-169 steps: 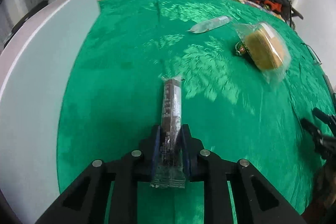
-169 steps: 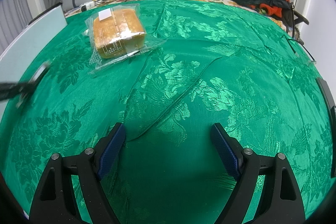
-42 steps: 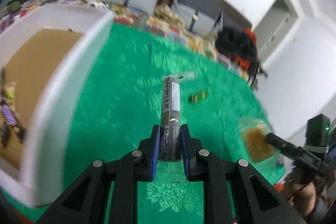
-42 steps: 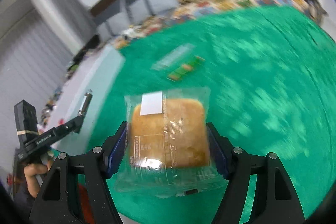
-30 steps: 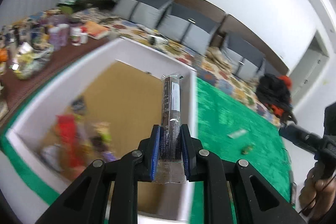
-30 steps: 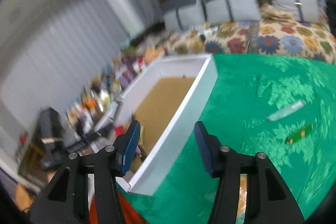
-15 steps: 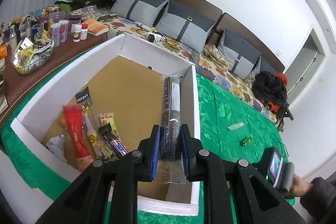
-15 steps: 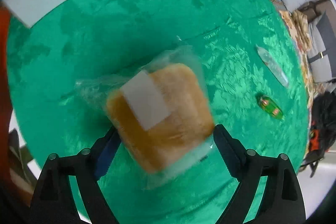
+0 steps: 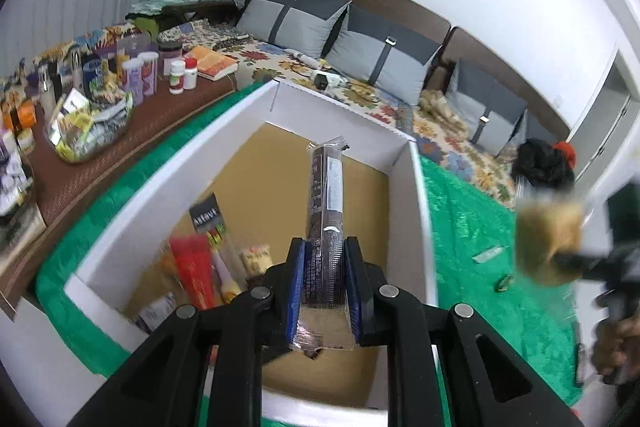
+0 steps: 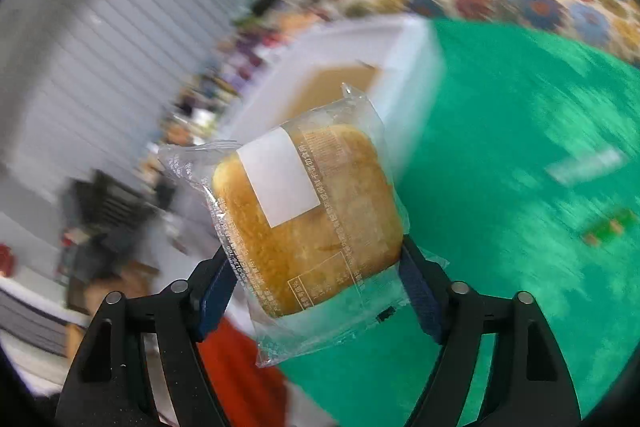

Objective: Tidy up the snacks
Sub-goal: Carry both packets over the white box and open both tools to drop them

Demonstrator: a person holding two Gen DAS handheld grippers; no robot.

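Observation:
My left gripper (image 9: pixel 325 247) is shut on a long dark snack bar (image 9: pixel 326 187) that sticks out forward above the white box (image 9: pixel 420 211). Its jaws are just starting to open, and the pads still press the bar. My right gripper (image 10: pixel 314 251) holds a square golden cake in a clear wrapper (image 10: pixel 320 227), its jaws closing on the cake's sides. It hangs over the green cloth (image 10: pixel 500 147), just right of the blurred white box (image 10: pixel 408 39). The left wrist view shows the same cake (image 9: pixel 548 239) as a blur to the box's right.
Several snacks lie at the box's near left, among them a red packet (image 9: pixel 192 267) and a black one (image 9: pixel 206 217). A clear wrapper (image 9: pixel 486 253) and a small green item (image 9: pixel 505 281) lie on the cloth. Bottles (image 9: pixel 136 71) and a bowl (image 9: pixel 88 131) crowd the brown side table.
The left gripper has carried the bar a little further over the box. The right gripper has swung with the cake from facing down at the cloth to facing the box.

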